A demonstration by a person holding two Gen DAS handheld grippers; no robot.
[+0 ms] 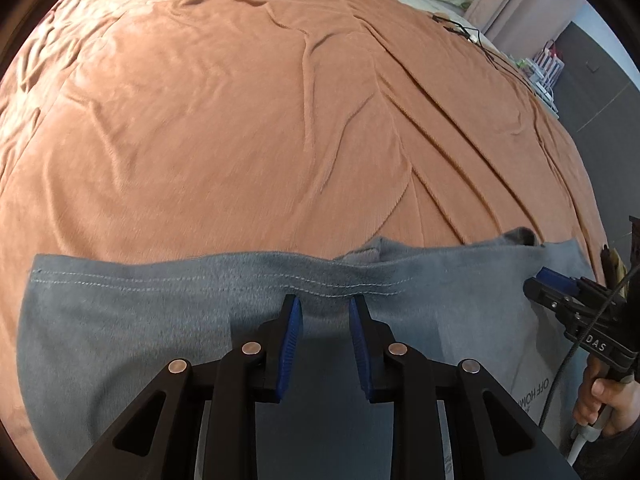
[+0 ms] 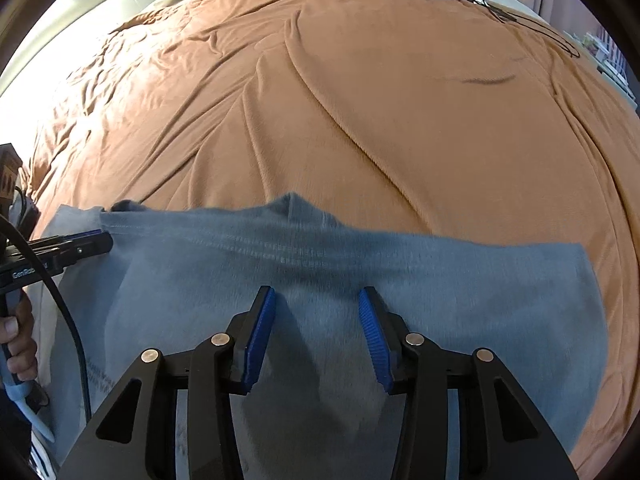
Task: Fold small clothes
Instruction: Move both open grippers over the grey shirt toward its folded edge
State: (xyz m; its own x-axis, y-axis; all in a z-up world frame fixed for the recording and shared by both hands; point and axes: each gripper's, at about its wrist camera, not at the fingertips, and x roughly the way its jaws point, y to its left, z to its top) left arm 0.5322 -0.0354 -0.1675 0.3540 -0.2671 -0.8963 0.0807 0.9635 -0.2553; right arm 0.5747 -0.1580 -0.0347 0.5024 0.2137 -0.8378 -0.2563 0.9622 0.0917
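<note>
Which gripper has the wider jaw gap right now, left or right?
The right gripper: its blue pads stand clearly further apart over the grey garment than those of the left gripper, whose pads are close together. Neither visibly pinches cloth.

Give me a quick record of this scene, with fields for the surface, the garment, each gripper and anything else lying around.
surface: bed with an orange blanket
garment: grey shirt lying flat at the near edge, stitched hem facing away
left gripper: open, fingers over the hem, nothing pinched
right gripper: open, over the shirt, nothing pinched
other: black cable at the far side
</note>
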